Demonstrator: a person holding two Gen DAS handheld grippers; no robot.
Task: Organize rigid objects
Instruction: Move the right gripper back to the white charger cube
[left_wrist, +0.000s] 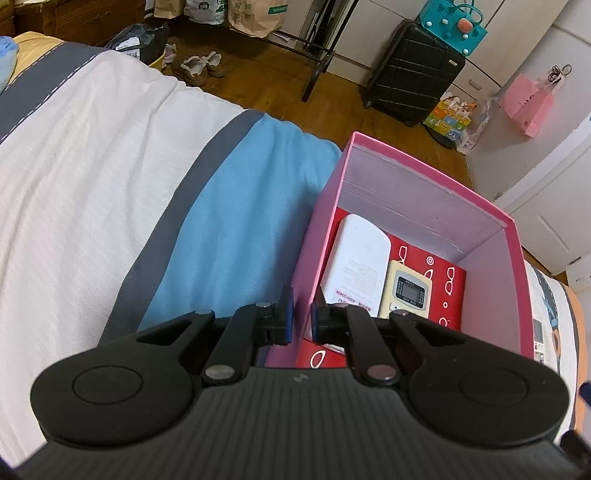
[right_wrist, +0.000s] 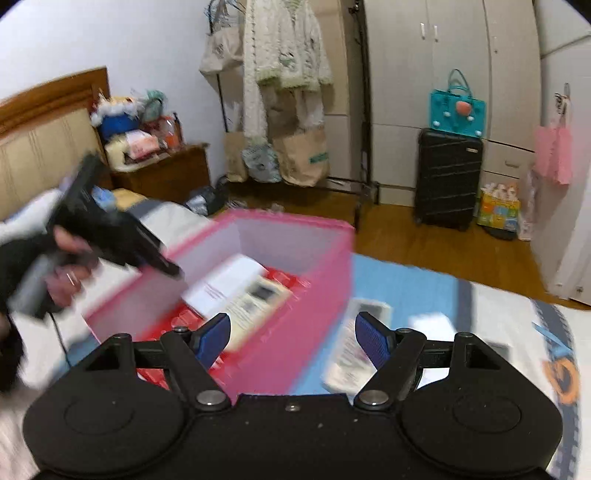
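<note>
Our left gripper (left_wrist: 302, 314) has its fingers pinching the near wall of the pink box (left_wrist: 424, 177); beside that box, our right gripper (right_wrist: 291, 338) has its fingers spread and empty.

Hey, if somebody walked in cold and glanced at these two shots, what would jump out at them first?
The bright pink box on the blue-and-white bed cover, open, with a white device and a beige remote lying on its red patterned floor. Next, the left gripper shut on the box's near wall. In the right wrist view, the right gripper hangs open and empty over the box's edge.
</note>
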